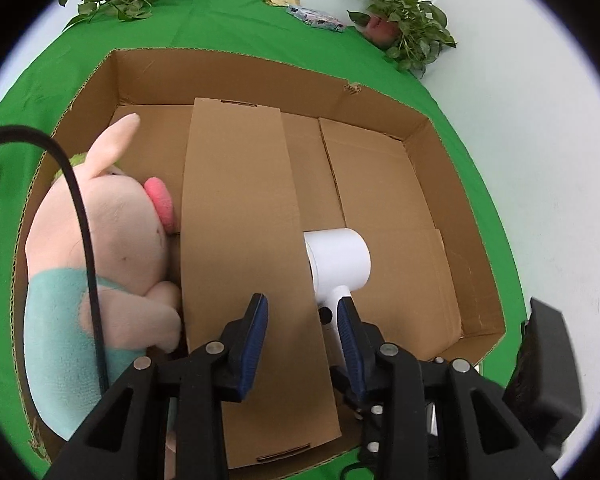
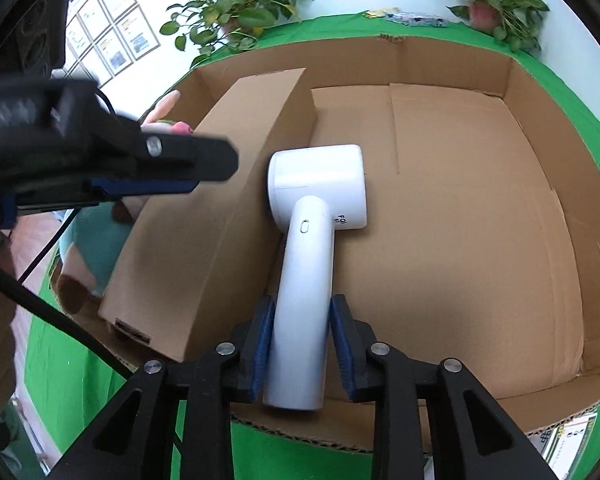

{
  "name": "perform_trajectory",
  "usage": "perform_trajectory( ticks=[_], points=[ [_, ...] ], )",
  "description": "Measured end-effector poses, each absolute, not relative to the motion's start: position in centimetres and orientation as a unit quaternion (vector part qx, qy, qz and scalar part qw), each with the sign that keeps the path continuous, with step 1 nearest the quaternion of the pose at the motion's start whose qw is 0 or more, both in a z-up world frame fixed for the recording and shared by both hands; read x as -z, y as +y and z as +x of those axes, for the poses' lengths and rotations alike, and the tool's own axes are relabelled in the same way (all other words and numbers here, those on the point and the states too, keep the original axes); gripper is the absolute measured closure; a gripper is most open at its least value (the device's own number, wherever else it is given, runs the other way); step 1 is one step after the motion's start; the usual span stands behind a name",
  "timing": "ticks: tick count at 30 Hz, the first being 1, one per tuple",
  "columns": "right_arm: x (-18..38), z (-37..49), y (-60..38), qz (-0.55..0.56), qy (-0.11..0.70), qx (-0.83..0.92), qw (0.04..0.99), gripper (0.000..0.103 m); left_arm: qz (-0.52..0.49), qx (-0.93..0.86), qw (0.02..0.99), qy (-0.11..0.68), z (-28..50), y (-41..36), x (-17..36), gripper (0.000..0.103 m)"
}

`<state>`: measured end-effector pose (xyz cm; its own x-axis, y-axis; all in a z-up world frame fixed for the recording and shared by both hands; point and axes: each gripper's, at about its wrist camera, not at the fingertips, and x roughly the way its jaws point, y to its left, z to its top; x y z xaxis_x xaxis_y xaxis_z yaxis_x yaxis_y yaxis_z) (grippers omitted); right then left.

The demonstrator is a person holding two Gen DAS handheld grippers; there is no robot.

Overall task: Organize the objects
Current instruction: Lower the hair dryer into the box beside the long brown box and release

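A large open cardboard box (image 1: 236, 68) sits on a green cloth. A cardboard divider (image 1: 240, 240) stands across its middle. A pink plush pig (image 1: 100, 240) in a teal shirt lies in the left compartment. A white hair dryer (image 2: 312, 216) lies in the right compartment beside the divider (image 2: 204, 220); it also shows in the left wrist view (image 1: 340, 260). My right gripper (image 2: 303, 340) has its blue pads on both sides of the dryer's handle, gripping it. My left gripper (image 1: 303, 328) is open above the divider's near end, empty.
Potted plants (image 1: 404, 20) stand at the back corners of the green cloth (image 1: 240, 24). Small packets (image 1: 316, 18) lie at the far edge. A black cable (image 1: 80, 208) hangs across the left of the left wrist view. The box's right compartment floor (image 2: 460, 220) is bare cardboard.
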<state>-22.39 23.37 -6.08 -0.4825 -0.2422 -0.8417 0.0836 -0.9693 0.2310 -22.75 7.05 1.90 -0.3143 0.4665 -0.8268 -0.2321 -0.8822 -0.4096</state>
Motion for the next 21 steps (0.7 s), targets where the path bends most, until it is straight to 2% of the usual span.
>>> perform_trajectory(
  ticks=[5, 9, 17, 21],
  points=[
    [4.7, -22.4, 23.2, 0.494, -0.079, 0.861, 0.096, 0.074, -0.532, -0.809, 0.220, -0.115, -22.0, 6.2, -1.8, 0.068],
    [3.8, -22.8, 21.3, 0.505, -0.060, 0.856, 0.093, 0.084, -0.528, -0.810, 0.222, -0.125, -21.7, 5.9, -1.8, 0.068],
    [3.6, -22.8, 20.3, 0.500, -0.055, 0.859, 0.093, 0.084, -0.520, -0.814, 0.227, -0.127, -21.4, 6.2, -1.5, 0.068],
    [3.0, -21.9, 20.8, 0.480, -0.047, 0.872, 0.083, 0.083, -0.498, -0.835, 0.214, -0.097, -20.5, 6.2, -2.1, 0.068]
  ],
)
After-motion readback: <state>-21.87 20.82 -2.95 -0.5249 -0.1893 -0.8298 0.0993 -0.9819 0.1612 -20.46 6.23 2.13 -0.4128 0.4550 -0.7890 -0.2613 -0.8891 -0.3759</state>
